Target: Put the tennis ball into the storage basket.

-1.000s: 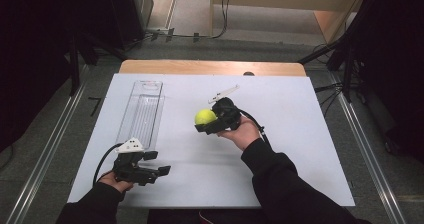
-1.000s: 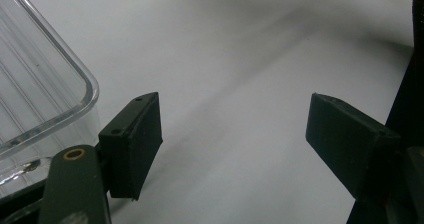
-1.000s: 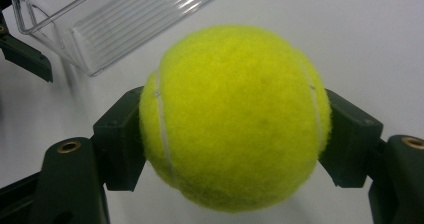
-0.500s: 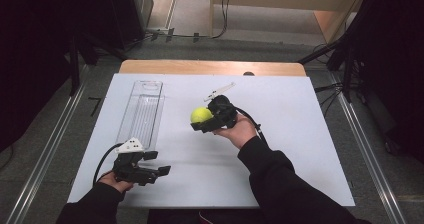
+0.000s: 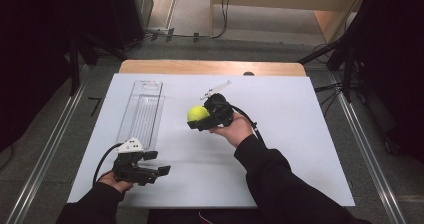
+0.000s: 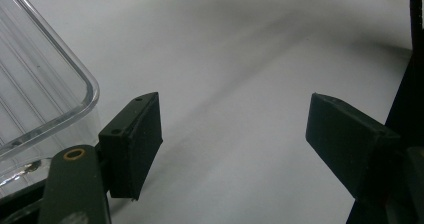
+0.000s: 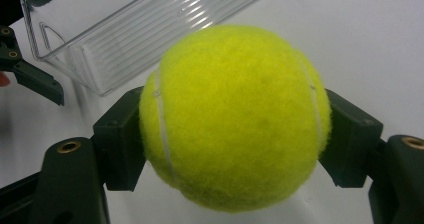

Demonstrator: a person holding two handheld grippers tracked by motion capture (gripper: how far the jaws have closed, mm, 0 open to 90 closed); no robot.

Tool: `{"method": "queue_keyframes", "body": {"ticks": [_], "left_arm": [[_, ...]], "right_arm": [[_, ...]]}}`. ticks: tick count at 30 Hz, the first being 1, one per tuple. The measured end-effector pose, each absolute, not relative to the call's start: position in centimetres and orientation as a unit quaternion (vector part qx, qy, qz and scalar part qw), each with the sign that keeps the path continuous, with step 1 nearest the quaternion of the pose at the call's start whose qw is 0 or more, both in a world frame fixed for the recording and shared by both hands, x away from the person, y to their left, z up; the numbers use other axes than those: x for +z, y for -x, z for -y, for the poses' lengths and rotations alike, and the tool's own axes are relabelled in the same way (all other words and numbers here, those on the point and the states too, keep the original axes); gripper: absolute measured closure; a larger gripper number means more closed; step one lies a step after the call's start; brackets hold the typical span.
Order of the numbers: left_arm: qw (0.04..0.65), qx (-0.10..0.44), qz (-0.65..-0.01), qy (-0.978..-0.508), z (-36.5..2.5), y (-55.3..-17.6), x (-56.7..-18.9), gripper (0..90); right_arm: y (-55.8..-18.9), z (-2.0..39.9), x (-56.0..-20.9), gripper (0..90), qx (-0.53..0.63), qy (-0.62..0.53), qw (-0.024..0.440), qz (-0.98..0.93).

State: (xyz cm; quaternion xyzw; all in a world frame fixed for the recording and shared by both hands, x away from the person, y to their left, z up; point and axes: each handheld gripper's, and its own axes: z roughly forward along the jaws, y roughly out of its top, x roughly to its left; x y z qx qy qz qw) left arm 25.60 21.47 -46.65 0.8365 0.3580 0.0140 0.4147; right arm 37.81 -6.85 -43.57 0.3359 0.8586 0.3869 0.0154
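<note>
Near the middle of the white table [image 5: 300,134], slightly toward its far edge, the right gripper [image 5: 200,119] is lifted off the surface and pinches a yellow-green tennis ball [image 5: 198,114] between its two black jaws. From the right gripper view the ball [image 7: 235,116] sits squarely between the pads, one pressed on each side, its white seam curving down the left half. Just beside the ball, toward the left edge of the table, lies a long clear plastic tray [image 5: 141,111], running from the far edge toward the near one; it holds nothing. By the near left corner, the left gripper [image 5: 162,170] rests low over the table with its jaws spread wide and only bare surface between them. In the left gripper view the tray's rounded corner [image 6: 75,74] sits just beside the left jaw.
</note>
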Motion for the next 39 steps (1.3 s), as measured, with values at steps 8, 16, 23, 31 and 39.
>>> {"method": "queue_keyframes", "body": {"ticks": [8,16,23,31,39], "left_arm": [[0.412,0.015,-0.357,-0.838,-21.5,-25.6,-46.6,23.4],[0.413,0.016,-0.358,-0.837,-21.4,-25.6,-46.6,23.4],[0.412,0.017,-0.355,-0.839,-21.4,-25.6,-46.7,23.4],[0.412,0.017,-0.355,-0.839,-21.4,-25.6,-46.7,23.4],[0.411,0.017,-0.356,-0.839,-21.5,-25.6,-46.7,23.4]], "right_arm": [[-38.1,6.2,-43.5,23.3,0.386,-0.336,0.016,-0.859],[-38.5,5.4,-43.1,23.3,0.391,-0.331,0.012,-0.859],[-38.9,4.9,-42.8,23.3,0.393,-0.333,0.011,-0.857],[-39.3,4.0,-42.4,23.3,0.394,-0.331,0.014,-0.857],[-39.7,3.0,-42.2,23.3,0.397,-0.329,0.014,-0.857]]}}
